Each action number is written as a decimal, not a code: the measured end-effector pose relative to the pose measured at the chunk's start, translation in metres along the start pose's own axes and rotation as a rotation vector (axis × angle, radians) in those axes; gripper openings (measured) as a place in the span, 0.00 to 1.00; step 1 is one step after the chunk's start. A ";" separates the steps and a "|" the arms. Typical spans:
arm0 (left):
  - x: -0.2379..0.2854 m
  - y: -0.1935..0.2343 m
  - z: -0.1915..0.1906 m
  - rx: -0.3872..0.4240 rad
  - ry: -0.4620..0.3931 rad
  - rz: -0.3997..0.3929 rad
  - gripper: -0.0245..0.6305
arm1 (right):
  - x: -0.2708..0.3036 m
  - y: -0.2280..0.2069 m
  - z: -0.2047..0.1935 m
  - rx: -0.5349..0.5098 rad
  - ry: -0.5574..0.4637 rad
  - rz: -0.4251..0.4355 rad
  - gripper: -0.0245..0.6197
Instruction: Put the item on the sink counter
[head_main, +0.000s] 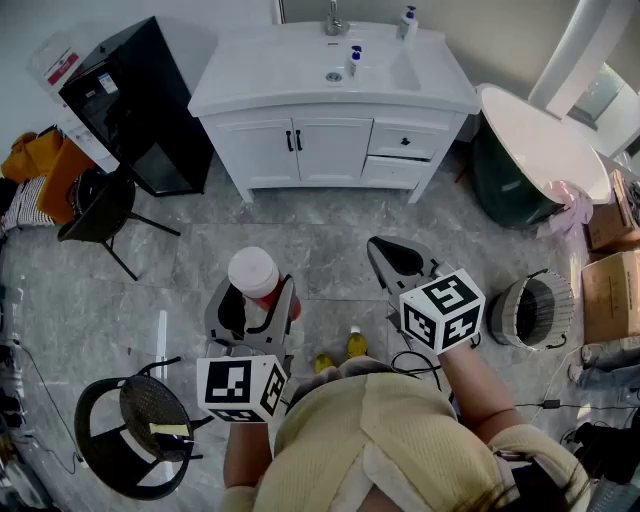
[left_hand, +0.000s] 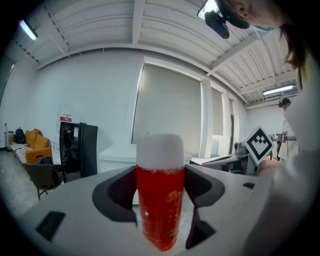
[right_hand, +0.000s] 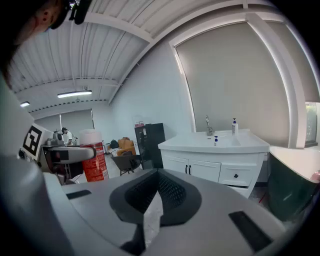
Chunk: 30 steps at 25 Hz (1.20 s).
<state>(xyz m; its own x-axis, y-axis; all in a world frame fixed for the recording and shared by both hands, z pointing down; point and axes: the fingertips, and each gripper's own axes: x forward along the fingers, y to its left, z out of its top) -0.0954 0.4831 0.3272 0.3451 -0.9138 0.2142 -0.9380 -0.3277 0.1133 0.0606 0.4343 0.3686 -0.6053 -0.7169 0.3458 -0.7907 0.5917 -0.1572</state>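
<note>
Head view shows left claw (head_main: 257, 297) clamping one red can (head_main: 252, 271), right claw (head_main: 387, 256) closed, empty.

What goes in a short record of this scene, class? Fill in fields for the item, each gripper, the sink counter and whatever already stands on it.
Item: red can, white cap, upright
Left gripper: shut on the red can
Right gripper: jaws together, nothing between them
Sink counter: white, ahead across the floor; the can is not yet on it
On the counter: small bottle by the basin, pump bottle at the back, faucet
</note>
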 end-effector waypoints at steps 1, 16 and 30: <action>0.000 0.000 -0.001 0.000 0.000 0.000 0.52 | 0.000 0.000 -0.001 0.002 -0.002 -0.001 0.08; 0.027 -0.001 -0.005 -0.017 0.012 0.017 0.52 | 0.019 -0.023 -0.002 0.039 0.019 0.034 0.08; 0.091 -0.012 0.012 -0.013 0.011 0.037 0.52 | 0.045 -0.073 0.012 0.040 0.035 0.084 0.08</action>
<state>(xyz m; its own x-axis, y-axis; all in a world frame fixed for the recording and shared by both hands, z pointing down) -0.0530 0.4014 0.3332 0.3106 -0.9226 0.2286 -0.9496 -0.2906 0.1176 0.0896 0.3544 0.3849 -0.6664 -0.6518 0.3622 -0.7409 0.6335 -0.2232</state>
